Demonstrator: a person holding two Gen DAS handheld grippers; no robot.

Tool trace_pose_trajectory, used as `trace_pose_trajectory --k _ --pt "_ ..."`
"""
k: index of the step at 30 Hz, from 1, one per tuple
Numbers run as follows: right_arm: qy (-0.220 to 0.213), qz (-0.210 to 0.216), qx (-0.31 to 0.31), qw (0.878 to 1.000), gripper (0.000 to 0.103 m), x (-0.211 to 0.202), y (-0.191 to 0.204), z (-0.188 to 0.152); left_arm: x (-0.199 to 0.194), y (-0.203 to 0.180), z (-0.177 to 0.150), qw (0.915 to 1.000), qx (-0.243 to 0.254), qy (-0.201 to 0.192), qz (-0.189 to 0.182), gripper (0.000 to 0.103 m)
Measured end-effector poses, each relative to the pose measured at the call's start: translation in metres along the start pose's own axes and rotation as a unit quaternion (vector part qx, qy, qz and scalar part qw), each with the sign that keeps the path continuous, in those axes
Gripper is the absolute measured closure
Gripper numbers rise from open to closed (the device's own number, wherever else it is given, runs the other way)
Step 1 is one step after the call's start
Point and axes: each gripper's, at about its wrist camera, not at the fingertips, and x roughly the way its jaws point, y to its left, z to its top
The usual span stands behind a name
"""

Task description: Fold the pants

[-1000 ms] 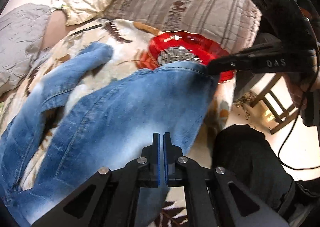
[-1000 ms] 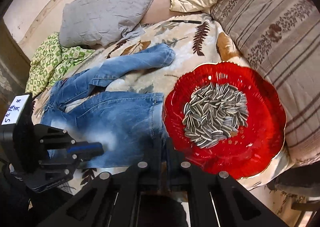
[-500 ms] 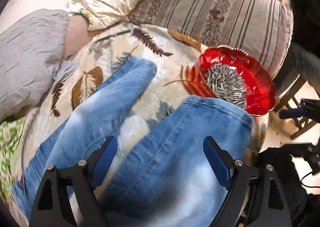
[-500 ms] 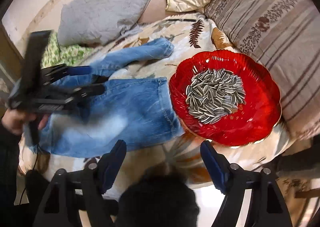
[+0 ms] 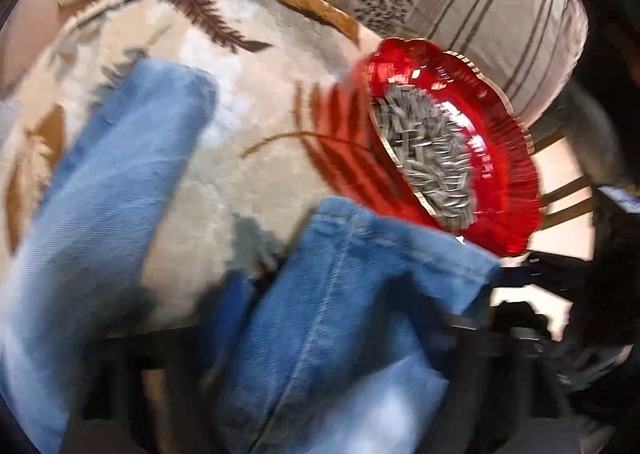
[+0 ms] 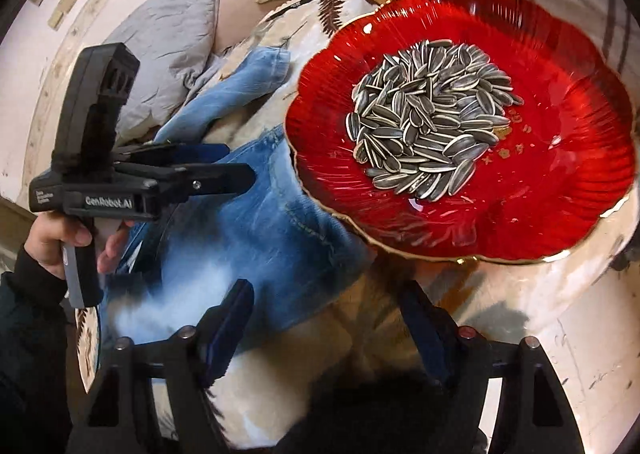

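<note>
My left cam sits low, close over the faded blue denim pants (image 5: 332,334); right cam looks down nearer the scalloped red glass plate (image 6: 560,182). Both share these.

left gripper (image 6: 236,164): black plastic, blue pads, white "GenRobot.AI" lettering, one small screw
right gripper (image 6: 326,320): black, blue pads, silver and red rivets
hand (image 6: 60,238): bare skin, dark sleeve

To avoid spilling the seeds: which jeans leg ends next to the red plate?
The near leg; its hem meets the red plate. The far leg ends apart.
</note>
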Motion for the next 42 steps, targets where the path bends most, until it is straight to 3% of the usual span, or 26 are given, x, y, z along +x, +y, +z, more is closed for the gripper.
trace_pose_trajectory --k 1,2,3,5,11,17,20,24,25,26,28,30,31,32,35,42 --pt "-0.006 -0.003 -0.006 1.000 0.041 0.001 0.001 0.000 0.004 0.002 -0.002 0.9999 -0.004 0.009 0.002 0.086" --pt "-0.011 -0.001 -0.011 1.000 0.065 0.001 0.002 0.001 0.005 0.002 -0.003 0.9999 -0.004 0.013 0.006 0.093" --pt "-0.008 0.009 -0.011 1.000 0.078 0.002 0.002 0.002 0.005 0.001 -0.006 0.9999 0.001 0.014 0.005 0.095" --pt "-0.005 0.020 -0.010 1.000 0.090 0.004 0.003 0.002 0.001 -0.001 -0.011 1.0000 0.005 0.006 0.002 0.099" --pt "-0.057 0.032 -0.055 0.996 0.093 -0.027 0.019 -0.007 -0.043 -0.027 -0.017 0.9987 0.029 -0.041 0.008 0.099" --pt "-0.146 0.032 -0.075 0.986 0.093 -0.088 0.029 -0.005 -0.085 -0.057 0.018 0.9922 0.068 -0.104 0.010 0.099" --pt "-0.162 0.021 -0.065 0.984 0.093 -0.102 0.022 0.006 -0.077 -0.067 0.043 0.9918 0.077 -0.099 0.026 0.099" --pt "-0.142 -0.003 -0.055 0.988 0.093 -0.097 0.013 0.015 -0.063 -0.067 0.049 0.9920 0.078 -0.085 0.050 0.098" --pt "-0.133 -0.014 -0.059 0.989 0.092 -0.098 0.013 0.012 -0.059 -0.066 0.044 0.9914 0.074 -0.084 0.067 0.090" --pt "-0.122 -0.034 -0.063 0.990 0.090 -0.094 0.016 0.013 -0.057 -0.066 0.043 0.9903 0.068 -0.084 0.088 0.058" --pt "-0.114 -0.061 -0.066 0.989 0.080 -0.089 0.021 0.012 -0.064 -0.061 0.033 0.9801 0.050 -0.107 0.160 0.009" --pt "-0.124 -0.084 -0.071 0.986 0.055 -0.093 0.024 0.010 -0.081 -0.056 0.016 0.9676 0.045 -0.153 0.196 0.008" --pt "-0.131 -0.089 -0.071 0.985 0.027 -0.094 0.023 0.008 -0.086 -0.053 0.010 0.9658 0.042 -0.157 0.202 0.008" --pt "-0.146 -0.093 -0.072 0.982 0.020 -0.100 0.026 0.006 -0.091 -0.048 0.002 0.9628 0.034 -0.158 0.216 0.008" --pt "-0.166 -0.103 -0.096 0.976 0.020 -0.115 0.035 0.005 -0.111 -0.034 -0.027 0.9526 0.005 -0.162 0.257 0.008" --pt "-0.152 -0.085 -0.184 0.967 0.020 -0.112 0.086 0.010 -0.166 -0.005 -0.128 0.9204 -0.072 -0.158 0.350 0.008"
